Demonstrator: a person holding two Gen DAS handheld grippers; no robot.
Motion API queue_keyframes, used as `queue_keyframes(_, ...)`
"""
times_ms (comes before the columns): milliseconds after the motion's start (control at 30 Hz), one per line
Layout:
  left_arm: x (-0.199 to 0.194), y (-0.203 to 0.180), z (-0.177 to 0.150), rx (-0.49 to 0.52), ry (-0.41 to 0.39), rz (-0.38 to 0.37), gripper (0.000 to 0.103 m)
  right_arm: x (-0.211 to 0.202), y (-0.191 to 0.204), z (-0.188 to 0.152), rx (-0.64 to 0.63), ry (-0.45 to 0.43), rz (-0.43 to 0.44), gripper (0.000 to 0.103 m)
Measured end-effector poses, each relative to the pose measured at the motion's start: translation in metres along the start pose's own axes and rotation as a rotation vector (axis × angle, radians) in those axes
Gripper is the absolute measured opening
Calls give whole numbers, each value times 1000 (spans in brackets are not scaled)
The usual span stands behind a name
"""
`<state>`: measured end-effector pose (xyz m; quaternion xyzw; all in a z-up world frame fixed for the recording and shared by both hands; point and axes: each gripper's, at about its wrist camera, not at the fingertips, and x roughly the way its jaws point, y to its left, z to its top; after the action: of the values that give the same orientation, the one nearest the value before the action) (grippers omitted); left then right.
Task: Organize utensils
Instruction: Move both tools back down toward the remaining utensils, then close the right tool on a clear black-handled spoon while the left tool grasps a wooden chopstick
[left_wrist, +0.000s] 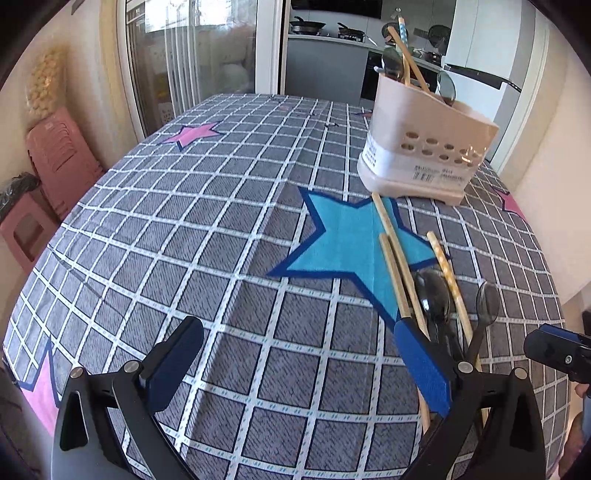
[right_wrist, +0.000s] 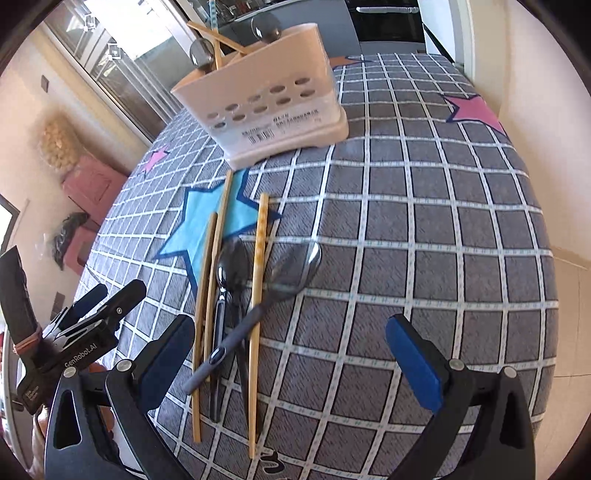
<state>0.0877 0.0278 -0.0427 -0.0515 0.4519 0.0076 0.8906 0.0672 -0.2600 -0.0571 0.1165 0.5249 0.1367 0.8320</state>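
Left wrist view first: the counter (left_wrist: 221, 229) is covered in a grey checked cloth with stars on it, and the beige utensil caddy (left_wrist: 424, 147) stands just past the big blue star (left_wrist: 351, 240). The caddy already has a couple of spoons and chopsticks poking out the top. On the near side of the caddy, a loose pile of chopsticks (left_wrist: 395, 258) and dark spoons (left_wrist: 434, 295) lies across the blue star's right points, with the longest chopstick's tip almost at the caddy's base. The left claw (left_wrist: 299, 365) is spread wide and holding nothing. Its right finger (left_wrist: 421, 365) sits in front of the near ends of the pile and hides them, so I can't tell if it's actually touching. The other claw's tip peeks in at the right edge. Off the counter, left of the caddy, there's a stack of pink stools (left_wrist: 55, 158) against the wall.

Right wrist view: the pile is way clearer here. Three chopsticks (right_wrist: 258, 295) run lengthwise toward the utensil caddy (right_wrist: 266, 103), and a grey-handled spoon (right_wrist: 266, 288) lies diagonally across them with its bowl pointing right. A darker spoon (right_wrist: 229, 269) is tucked between the sticks. The near ends hang close to the counter (right_wrist: 443, 240) edge. The right claw (right_wrist: 291, 362) is also wide open and empty, with the utensil handles just inside its left finger (right_wrist: 166, 358). The left claw (right_wrist: 88, 317) shows at the left, on the far side of the pile from the bare cloth.
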Motion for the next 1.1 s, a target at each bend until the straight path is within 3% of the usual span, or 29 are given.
queue_keyframes(200, 7, 4, -9, -9, 49, -16, 103, 4, -7, -2, 57, 48, 36, 103)
queue_keyframes(433, 14, 9, -11, -43, 100, -36, 103, 10, -22, 4, 198, 87, 155, 100)
queue_keyframes(800, 19, 9, -10, -62, 135, -72, 103, 40, -18, 11, 347, 140, 319, 68)
queue_keyframes(933, 23, 3, -5, -44, 147, -86, 103, 50, -13, 16, 365, 128, 322, 61)
queue_keyframes(1100, 29, -10, 0, -6, 164, -108, 103, 55, -11, 22, 365, 125, 297, 43)
